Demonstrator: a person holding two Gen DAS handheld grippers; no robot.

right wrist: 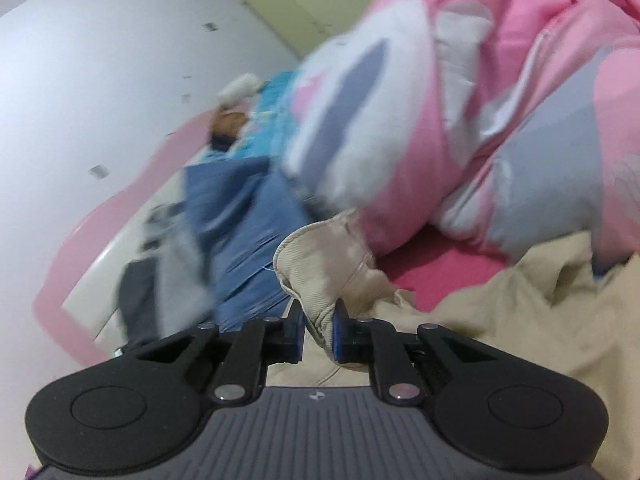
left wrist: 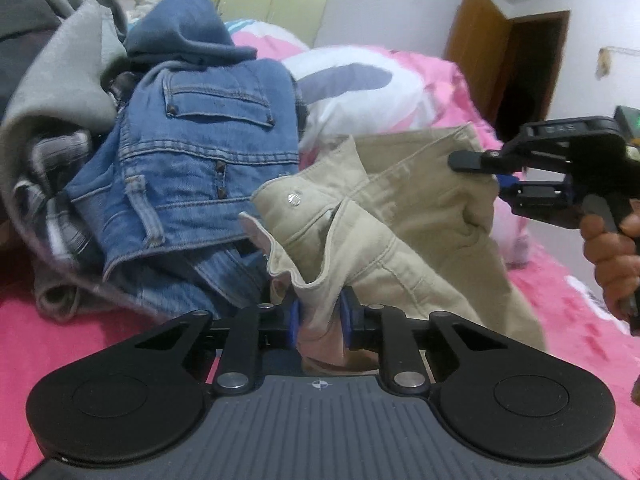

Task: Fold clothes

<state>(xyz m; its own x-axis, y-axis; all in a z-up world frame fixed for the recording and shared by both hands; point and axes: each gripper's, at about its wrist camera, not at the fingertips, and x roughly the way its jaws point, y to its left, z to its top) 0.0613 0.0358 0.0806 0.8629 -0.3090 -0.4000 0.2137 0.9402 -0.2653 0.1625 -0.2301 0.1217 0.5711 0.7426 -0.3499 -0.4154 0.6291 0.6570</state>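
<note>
Khaki trousers [left wrist: 400,216] are being gripped by both claws above a bed covered in a pink sheet [left wrist: 60,340]. Nearest the left wrist camera, the left claw [left wrist: 319,322] is pinching a bunched fold of the waistband, with the blue pads pressing the cloth from either side and the pale pocket lining spilling out just beside them. A metal snap button [left wrist: 295,199] is showing on the waistband just above that fold. Off to the right side of the same view, the right claw [left wrist: 498,178] is biting into the far edge of the trousers, and the person's right hand [left wrist: 612,256] is wrapping around its handle. The right wrist view is showing that claw [right wrist: 319,330] pressing together on a thick seamed edge of the khaki cloth [right wrist: 320,264], the rest of the fabric sagging away to the right. Just behind the trousers, folded blue jeans [left wrist: 200,168] are lying on a heap with a grey garment [left wrist: 60,92] and a plaid shirt [left wrist: 52,208] beside them. Farther back, a pink and white quilt [left wrist: 360,88] is resting on the bed, and beyond it a brown door [left wrist: 476,40] is standing open against a white wall.
</note>
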